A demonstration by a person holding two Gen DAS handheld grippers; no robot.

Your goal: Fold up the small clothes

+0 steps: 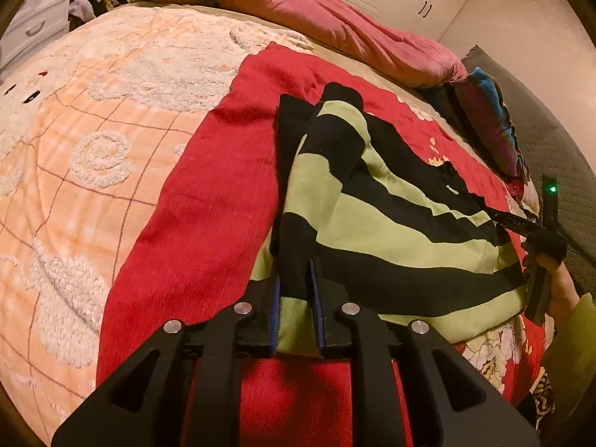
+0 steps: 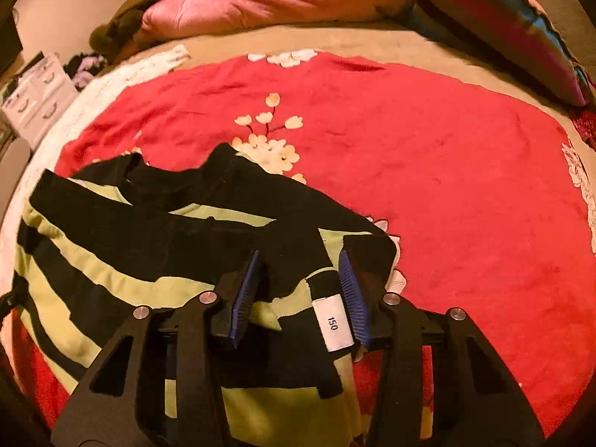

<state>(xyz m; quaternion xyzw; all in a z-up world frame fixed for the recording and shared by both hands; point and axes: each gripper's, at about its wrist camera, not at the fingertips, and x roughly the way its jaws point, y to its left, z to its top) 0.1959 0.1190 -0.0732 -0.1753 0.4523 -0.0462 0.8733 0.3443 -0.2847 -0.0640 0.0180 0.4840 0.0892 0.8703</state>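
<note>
Garment: your black-and-lime striped sweater (image 1: 391,223) lies rumpled on the red floral blanket (image 2: 428,156), on the bed; black neckline points toward the pillows.
Left gripper (image 1: 294,298): your fingers (image 1: 275,309) are pinched nearly together on a fold of the sweater's edge, blue pads pressing both sides of the cloth.
Right gripper (image 2: 301,294): your fingers (image 2: 244,294) stand partly apart over the sweater's near corner; black-and-lime cloth and the white size tag (image 2: 333,326) reading "150" sit between the pads. The tag touches the right-hand pad; the left-hand pad shows no clear press on the cloth. No grip here.
Right hand (image 1: 558,279): visible in the left wrist view at the far right, lime sleeve, holding the gripper handle at the sweater's edge.
Bed: peach fleece blanket (image 1: 93,130) with white looped patterns lies beside the red one, touching it along one edge.
Far side: pink duvet (image 2: 279,0) bunched along the bed's far edge; striped multicolour pillow (image 2: 521,37) at the right.
Background: white drawer unit (image 1: 41,11) and a clothes pile beyond the bed, well apart from the sweater.
</note>
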